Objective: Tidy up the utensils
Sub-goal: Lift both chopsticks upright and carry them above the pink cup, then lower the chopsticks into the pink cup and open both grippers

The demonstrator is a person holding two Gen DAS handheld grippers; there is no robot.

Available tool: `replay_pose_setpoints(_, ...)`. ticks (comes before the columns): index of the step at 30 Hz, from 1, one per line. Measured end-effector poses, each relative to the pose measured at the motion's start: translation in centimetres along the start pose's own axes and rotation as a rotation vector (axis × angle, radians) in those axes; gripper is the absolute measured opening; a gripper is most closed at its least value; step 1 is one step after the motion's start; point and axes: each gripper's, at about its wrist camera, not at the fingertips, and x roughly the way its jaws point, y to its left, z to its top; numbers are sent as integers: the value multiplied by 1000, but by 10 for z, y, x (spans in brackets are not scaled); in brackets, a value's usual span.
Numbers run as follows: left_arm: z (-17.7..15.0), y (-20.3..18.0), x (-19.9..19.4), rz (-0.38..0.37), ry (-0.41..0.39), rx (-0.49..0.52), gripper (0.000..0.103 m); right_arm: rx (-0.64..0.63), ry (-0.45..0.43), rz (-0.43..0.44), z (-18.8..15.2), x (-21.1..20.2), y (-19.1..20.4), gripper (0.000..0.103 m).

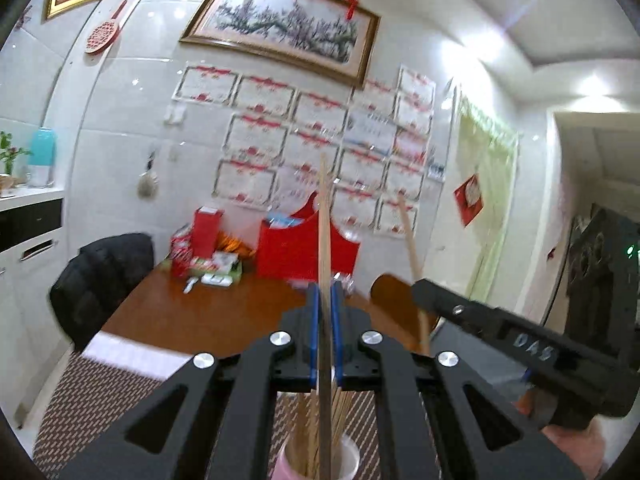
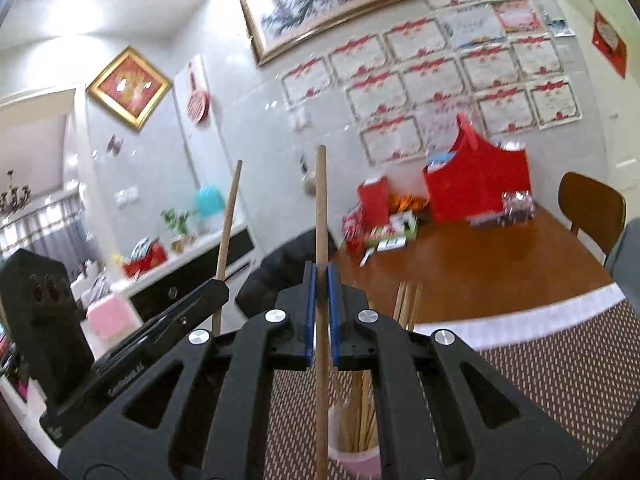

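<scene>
A wooden chopstick (image 1: pixel 325 240) stands nearly upright between the blue pads of the left gripper (image 1: pixel 325 296), whose jaws are clamped together on it; its top rises in front of the certificates on the wall, and its lower end runs down toward a pink-and-white cup (image 1: pixel 352 456) packed with more chopsticks (image 1: pixel 308 432). The right gripper (image 2: pixel 320 276) is likewise closed tight on a second chopstick (image 2: pixel 321 208), held almost vertical with the cup (image 2: pixel 356 460) below it and the other sticks (image 2: pixel 364 408) fanning out of the rim. Each gripper shows in the other's view: the right one off to the right side (image 1: pixel 424 284) with its stick (image 1: pixel 412 244), the left one at the left (image 2: pixel 220 284) with its stick (image 2: pixel 228 220). The cup sits on a woven brown placemat (image 2: pixel 560 380) with a white edge, laid on a brown wooden table (image 2: pixel 480 272). At the table's far side, against the tiled wall, are a red bag (image 2: pixel 476 188) and small boxes (image 2: pixel 384 232). A black jacket (image 1: pixel 100 280) hangs over a chair at the left of the table.
</scene>
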Motion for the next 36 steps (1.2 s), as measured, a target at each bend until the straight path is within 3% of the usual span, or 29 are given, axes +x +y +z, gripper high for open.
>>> replay_pose_setpoints(8,-23,5,53,-90,-41,-50,6,30,-32,-51,-10,43,-26,6)
replay_pose_setpoints(15,-61,22,73,-66,-7,-52,6,33,-32,-86,-34,55,-37,6)
replay_pose_setpoints(20,-82,23,67,-43,-2,-8,7,15,5,-93,-51,58,-38,7)
replay_pose_setpoints(21,-84,23,65,-33,8,-5,12,13,20,-95,-54,58,-39,12)
replay_pose_setpoints(22,-84,24,61,-13,13,-1,31,11,34,-101,-58,56,-39,36)
replay_pose_setpoints(23,-85,25,53,37,-5,-8,41,15,33,-116,-59,52,-41,49)
replay_pose_setpoints(24,-83,28,46,66,-22,-21,70,42,16,-165,-60,44,-47,80)
replay_pose_setpoints(25,-81,32,37,95,-39,-37,91,67,4,-181,-60,39,-52,97)
replay_pose_setpoints(28,-73,35,16,168,-31,-42,94,141,9,-198,-54,19,-71,97)
replay_pose_setpoints(31,-63,28,3,272,33,11,94,145,32,-221,-48,3,-73,97)
replay_pose_setpoints(36,-48,18,-28,354,92,34,94,112,45,-244,-41,-24,-64,97)
